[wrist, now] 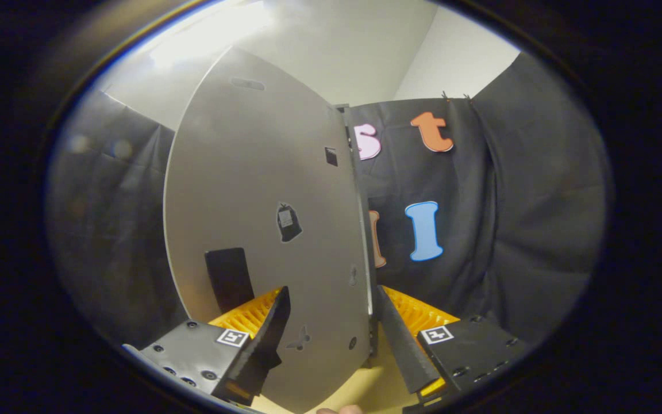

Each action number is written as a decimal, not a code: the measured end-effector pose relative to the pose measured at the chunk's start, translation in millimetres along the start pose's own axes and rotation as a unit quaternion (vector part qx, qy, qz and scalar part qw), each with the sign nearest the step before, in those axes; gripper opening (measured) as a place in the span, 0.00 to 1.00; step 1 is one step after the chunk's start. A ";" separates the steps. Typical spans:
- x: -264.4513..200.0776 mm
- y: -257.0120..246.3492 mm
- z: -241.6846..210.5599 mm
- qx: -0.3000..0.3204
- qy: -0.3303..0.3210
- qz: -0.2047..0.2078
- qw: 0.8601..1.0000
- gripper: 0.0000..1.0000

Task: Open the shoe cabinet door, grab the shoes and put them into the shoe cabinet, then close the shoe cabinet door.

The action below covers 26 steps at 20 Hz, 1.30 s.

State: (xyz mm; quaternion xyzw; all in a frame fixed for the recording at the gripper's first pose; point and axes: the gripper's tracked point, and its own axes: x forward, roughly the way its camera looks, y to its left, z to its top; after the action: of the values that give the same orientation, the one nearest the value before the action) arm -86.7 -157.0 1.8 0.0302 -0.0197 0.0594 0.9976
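Gripper (331,333) of mine stands with its jaws spread wide, one finger on each side of the shoe cabinet door (262,218); whether the fingers press on it, I cannot tell; the grey door panel rises edge-on between them and leans to the left; a small black tag (288,222) sits on its face; beyond hangs the black cloth wall (515,218).

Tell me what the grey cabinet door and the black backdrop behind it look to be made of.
The flat grey cabinet door looks like painted board or sheet metal, matte: even colour, soft glare, thin edge; which one is unclear. The black backdrop cloth looks like woven fabric, given its hanging folds and dull surface. The gripper has its jaws open astride the door's edge, not visibly pressing it.
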 end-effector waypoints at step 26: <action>149.6 157.4 -52.1 0.009 -0.003 0.047 0.999 0.93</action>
State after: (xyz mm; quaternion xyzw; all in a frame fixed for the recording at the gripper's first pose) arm 44.7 19.8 -34.6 0.0382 -0.0239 0.1066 0.9933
